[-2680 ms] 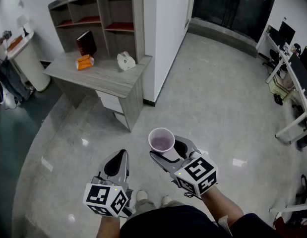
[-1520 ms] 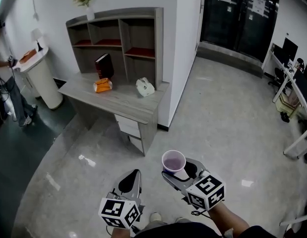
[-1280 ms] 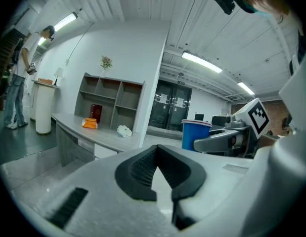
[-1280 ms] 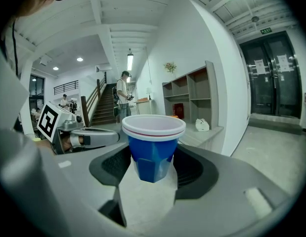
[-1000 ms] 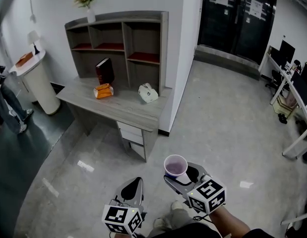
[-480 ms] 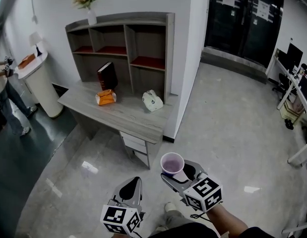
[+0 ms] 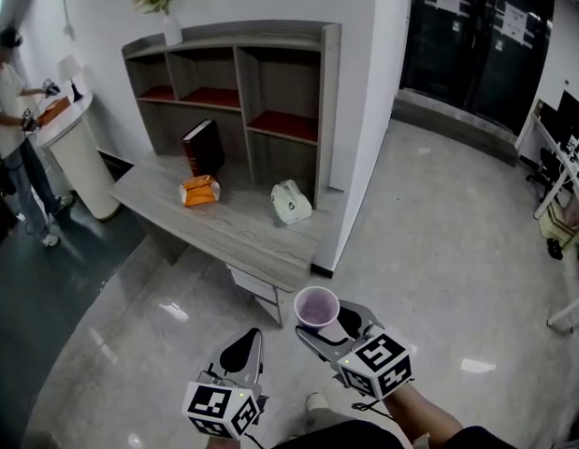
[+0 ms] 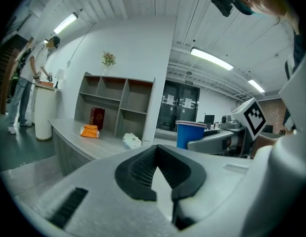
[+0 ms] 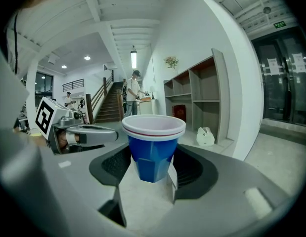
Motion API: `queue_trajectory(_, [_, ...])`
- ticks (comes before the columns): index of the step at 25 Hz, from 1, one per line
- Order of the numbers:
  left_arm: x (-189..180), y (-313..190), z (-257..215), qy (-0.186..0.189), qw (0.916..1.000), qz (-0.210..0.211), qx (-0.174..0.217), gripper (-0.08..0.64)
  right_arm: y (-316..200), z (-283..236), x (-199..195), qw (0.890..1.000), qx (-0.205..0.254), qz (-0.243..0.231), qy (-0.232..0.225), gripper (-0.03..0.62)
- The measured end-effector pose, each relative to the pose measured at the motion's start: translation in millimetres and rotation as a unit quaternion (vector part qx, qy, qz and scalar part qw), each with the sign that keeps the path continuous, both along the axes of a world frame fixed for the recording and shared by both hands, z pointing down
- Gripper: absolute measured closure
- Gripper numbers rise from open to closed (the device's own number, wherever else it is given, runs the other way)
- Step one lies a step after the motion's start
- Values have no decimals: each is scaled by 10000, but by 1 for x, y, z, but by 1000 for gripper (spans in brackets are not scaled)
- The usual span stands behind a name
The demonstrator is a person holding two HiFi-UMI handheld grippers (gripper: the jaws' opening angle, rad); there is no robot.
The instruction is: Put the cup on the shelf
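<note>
Grasping an upright white-rimmed blue plastic cup (image 9: 153,144), the right gripper (image 7: 325,325) hung near the grey wooden bench (image 7: 224,224); the left gripper (image 8: 155,154) was clenched, empty.

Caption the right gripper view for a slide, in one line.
Right gripper holds an upright blue cup between its jaws, with the wooden shelf ahead across the room.

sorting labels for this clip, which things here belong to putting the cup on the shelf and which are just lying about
Belongs to the job: blue cup, held in the right gripper's jaws; shelf unit.

Just lying about: dark red book, orange packet and white pouch on the desk; flower vase; left gripper, shut, empty.
</note>
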State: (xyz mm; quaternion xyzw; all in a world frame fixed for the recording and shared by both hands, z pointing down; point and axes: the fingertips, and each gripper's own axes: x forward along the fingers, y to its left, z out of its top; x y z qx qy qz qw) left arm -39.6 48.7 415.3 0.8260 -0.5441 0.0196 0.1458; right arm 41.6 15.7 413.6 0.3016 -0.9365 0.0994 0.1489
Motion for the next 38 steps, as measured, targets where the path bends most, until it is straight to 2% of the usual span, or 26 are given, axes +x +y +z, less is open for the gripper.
queue_trajectory(7, [3,-26,1,-25,9999,-121,-93,561,-31,4,2,9998,-68,-210,-2,324])
queue_trajectory(14, [6,-51,3,-84,9992,-389,-22,561,-54,9,5,9989,5,-467,10,324])
queue_trajectory(24, [-1,-73,-2,-240,9982,-556,8,561,-82,2,0,9987,64,-509,-77,324])
queue_trajectory(33, [-13,-115,0,-247,9991,-342,82,561,-117,-2,-14,9993,184,-336,-44,324])
queue_trajectory(38, [-35,-148,-7,-291,9993,-183,142,561,-151,-11,-35,9996,229,-189,-37,324])
